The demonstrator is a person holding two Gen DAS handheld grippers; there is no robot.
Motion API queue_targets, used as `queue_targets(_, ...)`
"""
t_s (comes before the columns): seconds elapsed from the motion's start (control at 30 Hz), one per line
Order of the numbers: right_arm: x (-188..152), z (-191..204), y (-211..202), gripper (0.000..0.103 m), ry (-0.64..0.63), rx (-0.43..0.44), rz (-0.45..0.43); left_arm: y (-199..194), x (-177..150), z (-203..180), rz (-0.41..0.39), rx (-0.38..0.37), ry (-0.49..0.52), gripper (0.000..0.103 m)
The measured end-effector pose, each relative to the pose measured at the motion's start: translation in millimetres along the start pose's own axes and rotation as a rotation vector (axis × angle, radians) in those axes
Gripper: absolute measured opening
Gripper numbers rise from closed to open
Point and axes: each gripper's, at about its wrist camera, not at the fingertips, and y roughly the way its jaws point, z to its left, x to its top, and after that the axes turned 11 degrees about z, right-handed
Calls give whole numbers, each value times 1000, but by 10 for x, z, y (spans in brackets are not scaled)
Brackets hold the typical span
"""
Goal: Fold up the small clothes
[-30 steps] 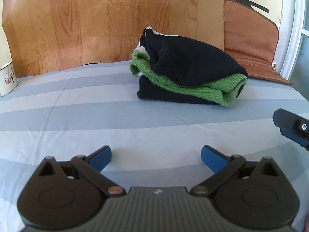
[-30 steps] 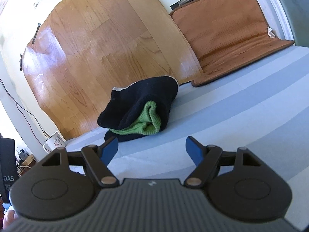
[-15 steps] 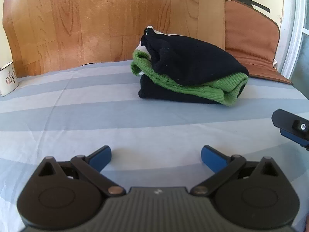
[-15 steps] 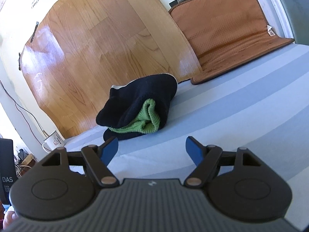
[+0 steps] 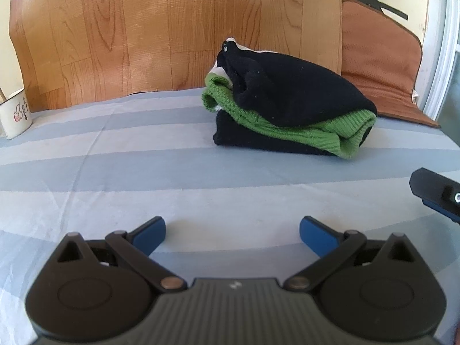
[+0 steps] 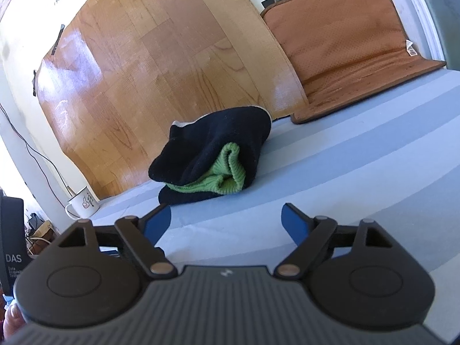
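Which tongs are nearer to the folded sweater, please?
Right, it seems: the right tongs, empty and just opened wider, sit just short of the sweater; the left tongs hang farther back, sweater ahead to their right.

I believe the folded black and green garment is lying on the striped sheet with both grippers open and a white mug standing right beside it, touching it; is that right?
Not quite: the white mug stands well apart from the folded black and green garment, near the wooden panel at the far left of the striped sheet, as the left wrist view shows. The rest holds: the left gripper and right gripper are both open and empty.
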Motion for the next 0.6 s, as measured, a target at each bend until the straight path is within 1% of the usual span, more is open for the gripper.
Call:
queue_targets(0.1,-3,6,-10,88,-5,-2,-8,-36,-15,46,-27,-9,-27,103)
queue_targets(0.2,-17,33,-26,89,-15,-14,-17,-83,-42,53,-63,14,-29,103)
queue_targets(0.37,-41,79,-48,92,-33,-35,-25,-147,-64,2,-126,105,8,103)
queue_targets(0.43,-46,93,-54,92,-39,-44,-28,-147,-62,-14,-129,123,18,103)
queue_targets(0.6,-59,97,-61,94,-40,-46,-29,-144,-56,-21,-129,138,24,103)
